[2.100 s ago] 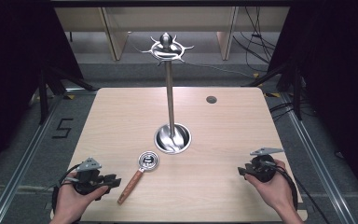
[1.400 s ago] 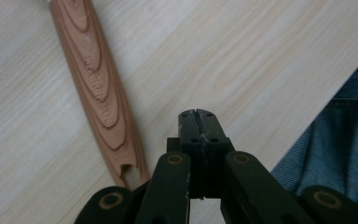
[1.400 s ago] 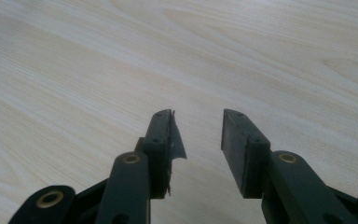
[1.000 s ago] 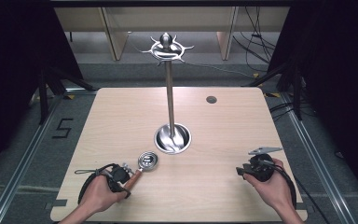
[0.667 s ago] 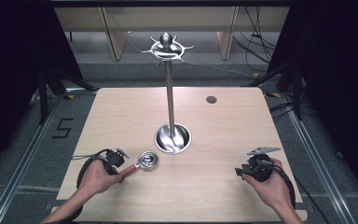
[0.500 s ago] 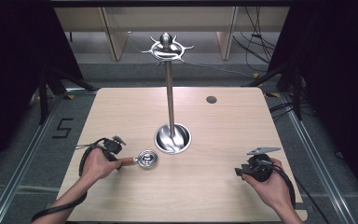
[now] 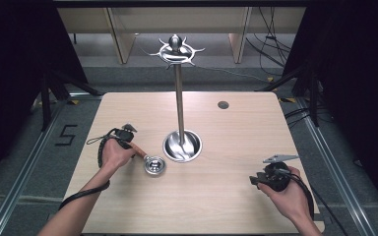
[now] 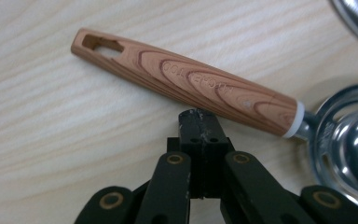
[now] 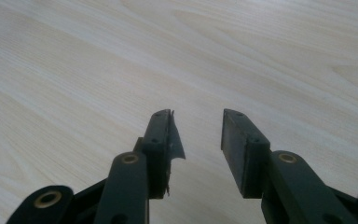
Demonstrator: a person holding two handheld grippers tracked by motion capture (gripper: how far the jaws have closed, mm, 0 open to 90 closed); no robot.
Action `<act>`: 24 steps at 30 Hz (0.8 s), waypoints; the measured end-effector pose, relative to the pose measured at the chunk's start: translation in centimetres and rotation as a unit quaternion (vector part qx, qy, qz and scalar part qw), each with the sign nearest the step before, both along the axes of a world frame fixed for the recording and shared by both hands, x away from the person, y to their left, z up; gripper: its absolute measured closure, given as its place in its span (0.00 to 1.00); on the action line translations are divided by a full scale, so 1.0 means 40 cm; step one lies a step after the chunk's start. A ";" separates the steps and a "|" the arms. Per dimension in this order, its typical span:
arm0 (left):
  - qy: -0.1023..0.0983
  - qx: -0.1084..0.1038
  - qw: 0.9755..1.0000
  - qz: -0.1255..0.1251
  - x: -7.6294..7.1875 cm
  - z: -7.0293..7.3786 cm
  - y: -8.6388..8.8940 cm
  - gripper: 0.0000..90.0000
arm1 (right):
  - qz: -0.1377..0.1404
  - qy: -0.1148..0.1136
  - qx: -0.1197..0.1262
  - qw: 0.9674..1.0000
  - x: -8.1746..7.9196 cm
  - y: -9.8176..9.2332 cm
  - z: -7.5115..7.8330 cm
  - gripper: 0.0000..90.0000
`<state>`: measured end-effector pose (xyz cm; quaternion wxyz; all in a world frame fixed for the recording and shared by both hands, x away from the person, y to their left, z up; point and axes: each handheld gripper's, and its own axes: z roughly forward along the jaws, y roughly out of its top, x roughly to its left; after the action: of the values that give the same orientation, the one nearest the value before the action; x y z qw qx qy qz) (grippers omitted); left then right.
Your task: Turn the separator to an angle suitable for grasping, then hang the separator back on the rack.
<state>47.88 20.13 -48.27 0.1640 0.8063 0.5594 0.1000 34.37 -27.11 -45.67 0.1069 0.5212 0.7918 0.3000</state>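
The left gripper (image 8: 200,121) — fingers pressed together, holding nothing — noses the strainer (image 8: 200,86) handle, seemingly to push it. At four o'clock on the tabletop (image 7: 236,196), the right gripper (image 9: 196,122) idles — fingers narrowly apart, empty.

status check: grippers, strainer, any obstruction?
Left gripper shut, empty, tips at the strainer handle. Right gripper open, empty, over bare table. Strainer flat beside the stand base. Nothing in the way.
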 end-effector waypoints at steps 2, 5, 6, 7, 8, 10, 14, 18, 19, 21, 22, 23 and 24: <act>-0.006 -0.004 1.000 0.002 0.008 0.000 -0.007 1.00 | 0.001 0.002 -0.001 1.000 0.000 -0.003 -0.001 0.71; -0.008 -0.013 1.000 0.008 0.018 -0.001 -0.017 1.00 | 0.001 0.001 0.002 1.000 0.000 -0.005 -0.003 0.71; -0.004 -0.019 1.000 0.004 0.023 -0.001 -0.021 1.00 | -0.005 0.002 0.003 1.000 -0.001 -0.003 -0.002 0.71; -0.001 -0.020 1.000 0.006 0.026 -0.001 -0.027 1.00 | -0.001 0.012 -0.007 1.000 -0.003 -0.007 0.005 0.71; -0.006 -0.012 1.000 0.006 0.029 -0.001 -0.030 1.00 | -0.002 -0.002 0.003 1.000 -0.003 -0.007 -0.001 0.71; -0.008 -0.013 1.000 0.008 0.034 -0.003 -0.038 1.00 | -0.003 0.016 -0.010 1.000 -0.008 -0.012 0.009 0.71; -0.022 -0.032 0.999 0.020 0.033 0.000 -0.054 0.99 | -0.016 0.011 0.000 1.000 -0.011 -0.016 0.007 0.70; -0.035 -0.028 0.999 0.008 0.036 0.015 -0.043 0.94 | -0.012 0.015 -0.015 1.000 -0.012 -0.017 0.016 0.70; -0.037 -0.022 0.999 0.014 0.033 0.023 -0.041 0.91 | -0.011 0.014 -0.016 1.000 -0.013 -0.016 0.016 0.70; -0.031 -0.033 0.999 0.023 0.032 0.027 -0.042 0.81 | -0.011 0.006 -0.003 1.000 -0.011 -0.014 0.012 0.69; -0.024 -0.045 0.998 0.034 0.032 0.028 -0.046 0.76 | -0.014 -0.003 0.005 1.000 -0.009 -0.012 0.007 0.69; -0.022 -0.051 0.998 0.041 0.032 0.030 -0.051 0.71 | -0.016 -0.012 0.009 1.000 -0.006 -0.012 0.003 0.69; -0.019 -0.047 0.998 0.040 0.032 0.031 -0.054 0.70 | -0.008 0.009 -0.010 1.000 -0.007 -0.018 0.015 0.70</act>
<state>49.17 17.98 -47.03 0.2083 0.7729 0.5917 0.0957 34.10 -27.82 -45.06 0.1071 0.5290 0.7915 0.2868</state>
